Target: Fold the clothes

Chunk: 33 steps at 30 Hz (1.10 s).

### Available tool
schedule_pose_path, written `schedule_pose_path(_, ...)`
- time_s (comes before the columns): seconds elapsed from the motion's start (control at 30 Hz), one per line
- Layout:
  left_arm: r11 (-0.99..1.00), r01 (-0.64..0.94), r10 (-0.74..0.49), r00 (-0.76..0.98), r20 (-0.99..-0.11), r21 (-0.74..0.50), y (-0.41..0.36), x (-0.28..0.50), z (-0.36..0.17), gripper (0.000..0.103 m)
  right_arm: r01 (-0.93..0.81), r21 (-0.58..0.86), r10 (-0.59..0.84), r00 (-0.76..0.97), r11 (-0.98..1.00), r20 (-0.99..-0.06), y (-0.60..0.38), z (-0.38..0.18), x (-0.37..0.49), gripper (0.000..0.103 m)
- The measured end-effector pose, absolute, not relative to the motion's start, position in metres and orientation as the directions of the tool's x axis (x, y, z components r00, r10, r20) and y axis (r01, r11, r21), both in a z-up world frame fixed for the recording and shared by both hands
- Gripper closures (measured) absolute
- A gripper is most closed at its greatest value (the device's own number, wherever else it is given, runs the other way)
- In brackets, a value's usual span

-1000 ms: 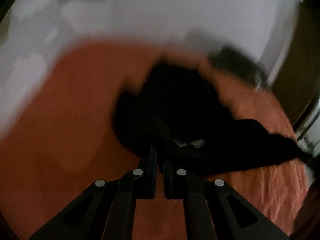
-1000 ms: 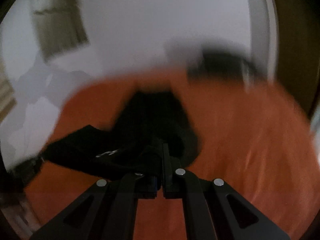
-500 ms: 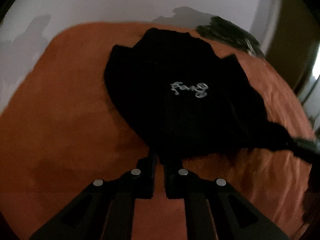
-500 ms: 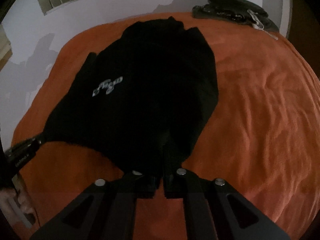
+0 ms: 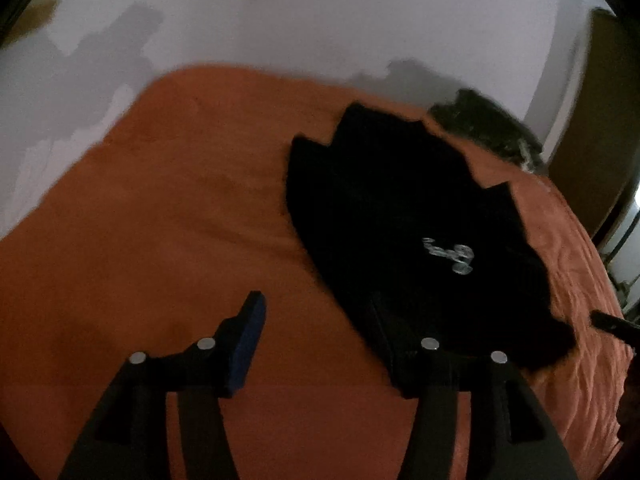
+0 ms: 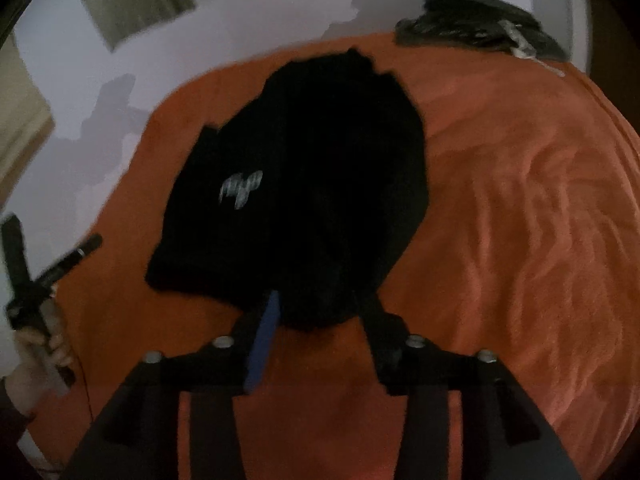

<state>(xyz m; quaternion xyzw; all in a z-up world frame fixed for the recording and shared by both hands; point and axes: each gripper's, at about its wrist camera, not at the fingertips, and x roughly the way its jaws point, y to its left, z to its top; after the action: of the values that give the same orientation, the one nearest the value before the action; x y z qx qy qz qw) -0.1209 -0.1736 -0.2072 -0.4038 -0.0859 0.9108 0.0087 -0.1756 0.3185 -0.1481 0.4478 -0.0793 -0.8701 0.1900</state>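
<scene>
A black garment [image 5: 400, 216] with a small white logo [image 5: 448, 256] lies spread flat on the orange bedspread [image 5: 160, 220]. My left gripper [image 5: 316, 316] hovers at its near left edge with the jaws opening. Only bedspread shows between its fingers, and its right finger sits against the cloth's edge. In the right wrist view the same garment [image 6: 304, 184] fills the middle. My right gripper [image 6: 320, 304] is opening too, and the garment's near hem lies loose between its fingers, with no pad pressing on it. A hand holds the left gripper [image 6: 52, 240] at that view's left edge.
A dark pile of clothes [image 6: 476, 24] rests at the bed's far right corner, against the white wall. A brown door or wardrobe [image 5: 600, 120] stands to the right of the bed. Bare orange cover stretches to the garment's left and right.
Both grippers were shut on the garment's near edge as it was laid down flat. Both have since let go and opened. The left one has slid off to the left of the cloth.
</scene>
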Motion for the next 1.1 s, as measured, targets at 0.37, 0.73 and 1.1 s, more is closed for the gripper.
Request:
schedule_pose_path(0.37, -0.980, 0.034, 0.161, -0.446, -0.880, -0.196, -0.173, -0.291, -0.266, 0.046, 0.208, 0.321, -0.382, -0.471, -0.924, -0.795, 0.325, -0.188, -0.340, 0.047)
schedule_pose_path(0.73, -0.908, 0.183, 0.183, -0.635, -0.751, -0.376, -0.226, -0.247, -0.239, 0.098, -0.067, 0.444, -0.295, -0.656, -0.894, -0.694, 0.383, -0.182, -0.322, 0.101)
schedule_pose_path(1.1, -0.889, 0.306, 0.073, -0.639, -0.766, -0.341, -0.305, -0.166, -0.246, 0.103, -0.279, 0.471, -0.204, -0.641, -0.837, -0.740, 0.485, -0.180, -0.280, 0.102)
